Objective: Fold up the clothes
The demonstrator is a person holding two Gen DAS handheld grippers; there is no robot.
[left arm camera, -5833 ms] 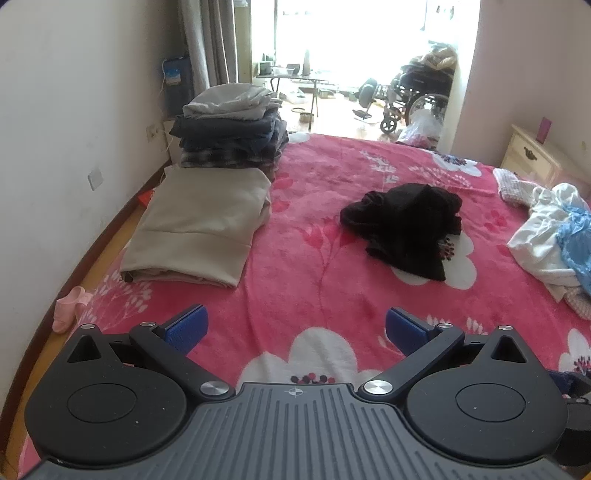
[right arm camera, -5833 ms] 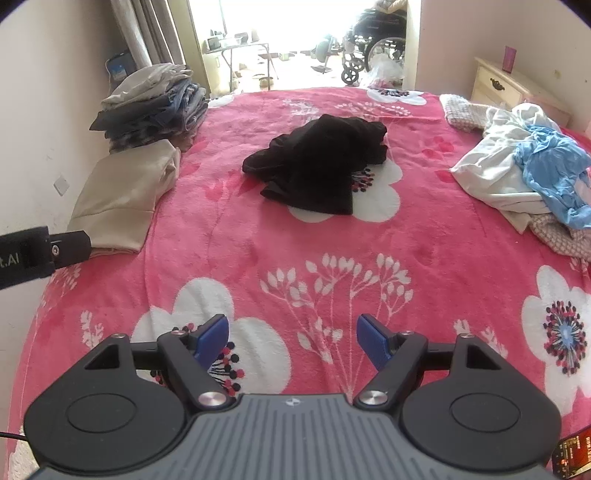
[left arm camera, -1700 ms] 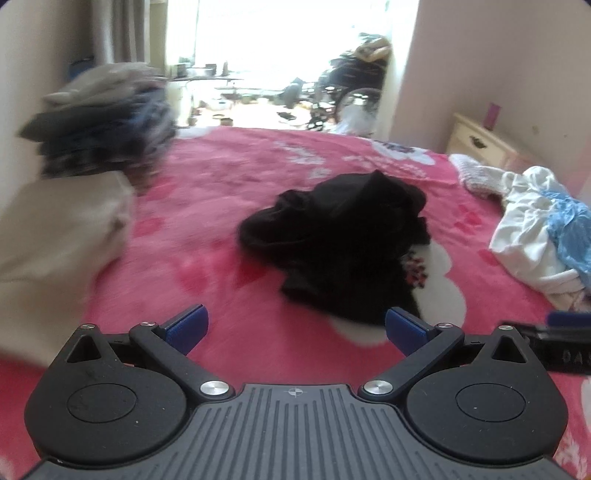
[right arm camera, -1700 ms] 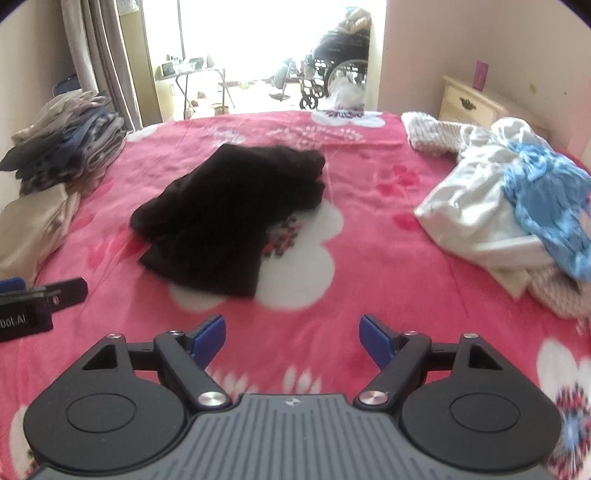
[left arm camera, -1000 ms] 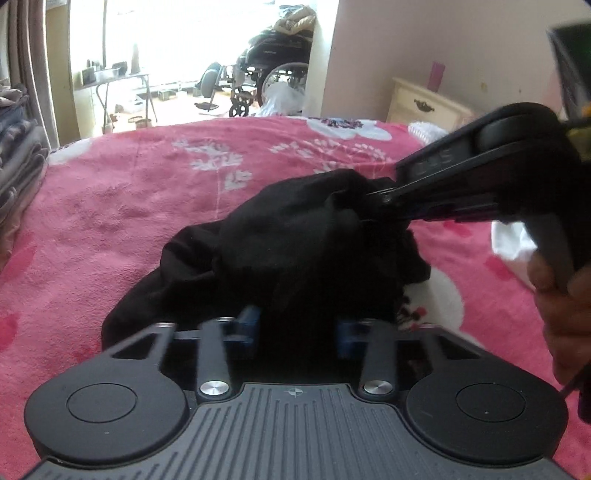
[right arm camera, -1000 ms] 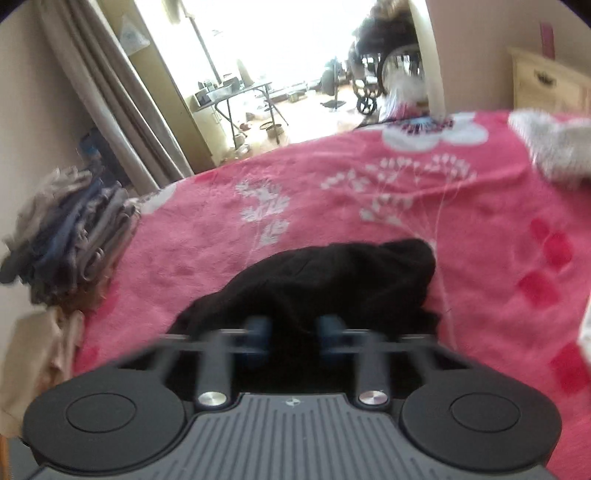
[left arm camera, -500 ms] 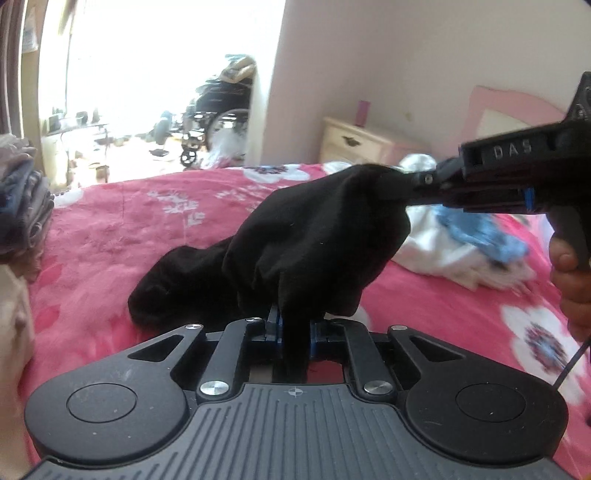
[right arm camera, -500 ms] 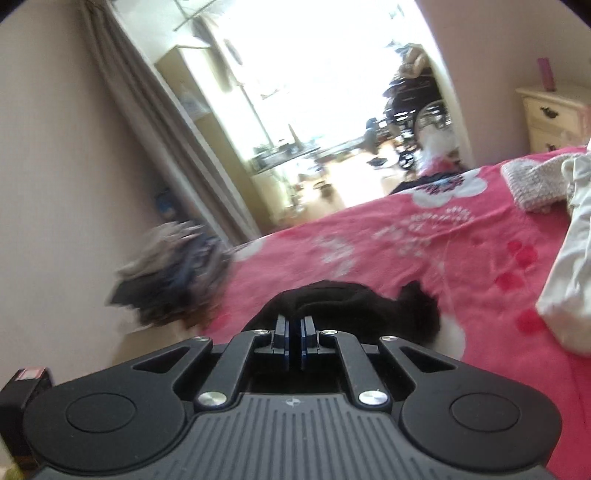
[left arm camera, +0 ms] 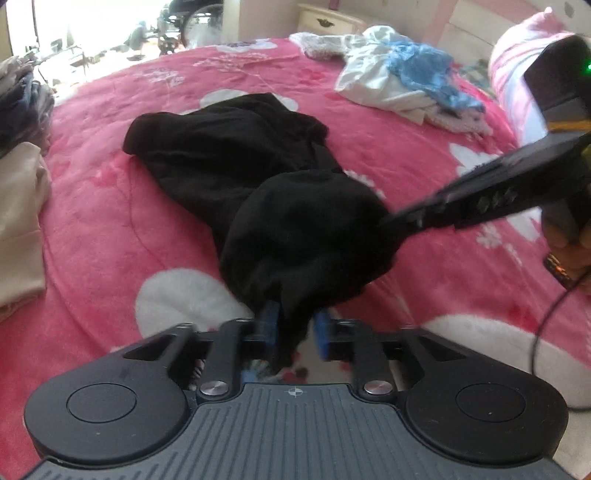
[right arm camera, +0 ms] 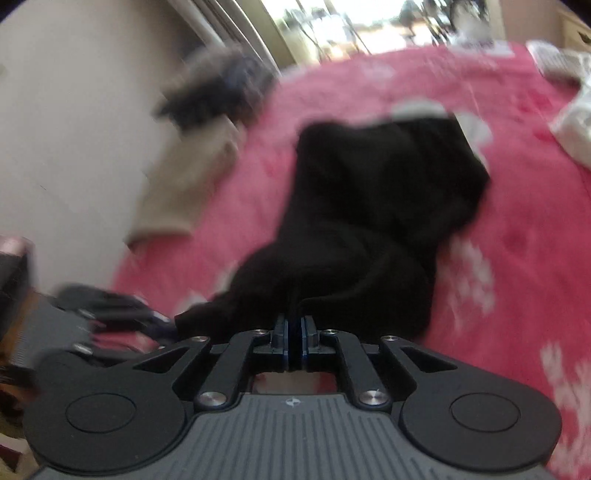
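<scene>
A black garment (left arm camera: 229, 155) lies crumpled on the pink flowered blanket (left arm camera: 103, 221), its near end lifted in a bunch. In the left wrist view my left gripper (left arm camera: 295, 328) has a fold of that fabric hanging between its blue pads (left arm camera: 269, 325). Its jaws are opening and a gap shows at the right pad. My right gripper (right arm camera: 293, 332) is shut on the black garment (right arm camera: 388, 177), a thin fold pinched between its pads while the jaws begin to ease. The right gripper (left arm camera: 391, 221) also reaches in from the right, held by a hand (left arm camera: 565, 236).
A folded beige garment (left arm camera: 18, 206) and a stack of folded clothes (left arm camera: 18, 96) sit at the bed's left edge by the wall. A heap of white and blue clothes (left arm camera: 399, 81) lies at the far right, near a pink pillow (left arm camera: 517, 55) and a nightstand (left arm camera: 328, 18).
Both grippers have drawn the black garment across the bed and stretched it out. The left jaws, shut on the cloth half a second ago, now stand apart. The right view is motion-blurred.
</scene>
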